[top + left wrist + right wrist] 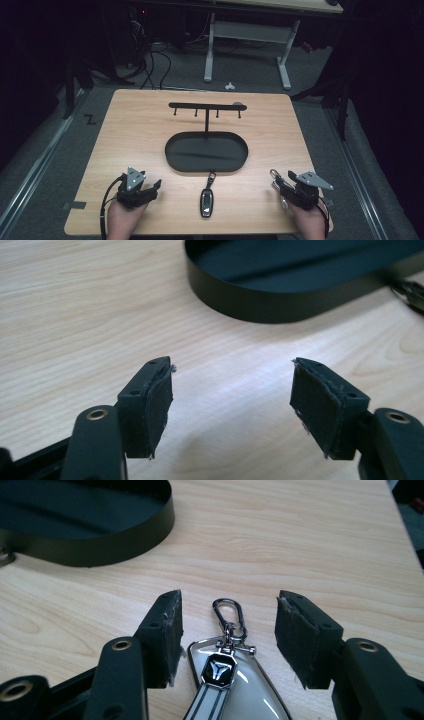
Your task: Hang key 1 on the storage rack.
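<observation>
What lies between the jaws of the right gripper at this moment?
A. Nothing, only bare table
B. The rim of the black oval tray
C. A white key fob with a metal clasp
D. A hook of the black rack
C: in the right gripper view the white key fob with its metal clasp lies between the open jaws of the right gripper, and the pads do not press on it.

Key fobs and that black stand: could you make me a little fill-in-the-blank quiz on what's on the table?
1. The number of key fobs on the table is ____.
2. The stand's hooks carry ____ keys.
3. The white key fob lies between the jaws of the ____ gripper.
4. The left gripper has its jaws ____.

Missing words: two; no; right; open
</observation>
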Demonstrator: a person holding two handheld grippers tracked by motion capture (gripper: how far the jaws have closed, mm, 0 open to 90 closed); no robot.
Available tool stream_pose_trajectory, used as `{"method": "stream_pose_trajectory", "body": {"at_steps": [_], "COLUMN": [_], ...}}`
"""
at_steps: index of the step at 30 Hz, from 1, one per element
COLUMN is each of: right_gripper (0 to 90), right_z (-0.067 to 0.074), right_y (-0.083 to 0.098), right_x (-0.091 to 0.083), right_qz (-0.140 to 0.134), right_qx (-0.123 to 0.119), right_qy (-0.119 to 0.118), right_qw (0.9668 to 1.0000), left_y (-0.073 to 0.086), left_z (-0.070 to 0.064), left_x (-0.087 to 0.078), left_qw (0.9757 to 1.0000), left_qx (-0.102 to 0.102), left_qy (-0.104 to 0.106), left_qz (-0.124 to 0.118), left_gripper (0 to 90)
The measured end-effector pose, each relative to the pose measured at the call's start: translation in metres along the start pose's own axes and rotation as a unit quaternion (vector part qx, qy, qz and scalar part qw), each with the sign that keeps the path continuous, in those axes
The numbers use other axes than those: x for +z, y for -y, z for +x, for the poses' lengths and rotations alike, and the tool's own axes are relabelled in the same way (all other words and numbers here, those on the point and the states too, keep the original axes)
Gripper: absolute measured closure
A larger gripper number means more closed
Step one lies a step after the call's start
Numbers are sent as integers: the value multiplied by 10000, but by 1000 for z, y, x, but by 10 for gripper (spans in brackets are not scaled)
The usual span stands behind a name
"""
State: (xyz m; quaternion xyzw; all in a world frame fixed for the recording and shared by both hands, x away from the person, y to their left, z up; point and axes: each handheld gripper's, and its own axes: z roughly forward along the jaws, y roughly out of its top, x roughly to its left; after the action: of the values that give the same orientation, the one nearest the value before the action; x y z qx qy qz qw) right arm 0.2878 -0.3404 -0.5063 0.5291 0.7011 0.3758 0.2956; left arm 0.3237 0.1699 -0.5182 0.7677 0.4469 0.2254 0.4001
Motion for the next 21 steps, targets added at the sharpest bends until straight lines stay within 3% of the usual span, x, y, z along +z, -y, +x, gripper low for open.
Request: {"method": "stream_pose_trajectory", "body": {"at_steps": [3, 6, 13, 21], "right_gripper": [437, 426, 411, 482], "right_z": [-1, -3, -4, -2], "right_y": [0, 1, 2, -2], "right_x": [-2, -1, 2, 3], "right_qz": [-48, -28, 99, 78], "right_qx": [48, 80, 114, 230], "right_qy": [44, 77, 34, 90], "right_qw": [10000, 9999, 9999, 9997], "left_y": [1, 2, 3, 5], "left_z": [3, 3, 4, 5], "left_x": [1, 4, 2, 0], "left_qw": [9999, 9999, 9999, 9998], "left_qx": [-80, 41, 75, 51], "left_qy": [100, 101, 131, 190], "left_qz": [-25, 72, 11, -11], "left_gripper": [340, 339, 336, 337]}}
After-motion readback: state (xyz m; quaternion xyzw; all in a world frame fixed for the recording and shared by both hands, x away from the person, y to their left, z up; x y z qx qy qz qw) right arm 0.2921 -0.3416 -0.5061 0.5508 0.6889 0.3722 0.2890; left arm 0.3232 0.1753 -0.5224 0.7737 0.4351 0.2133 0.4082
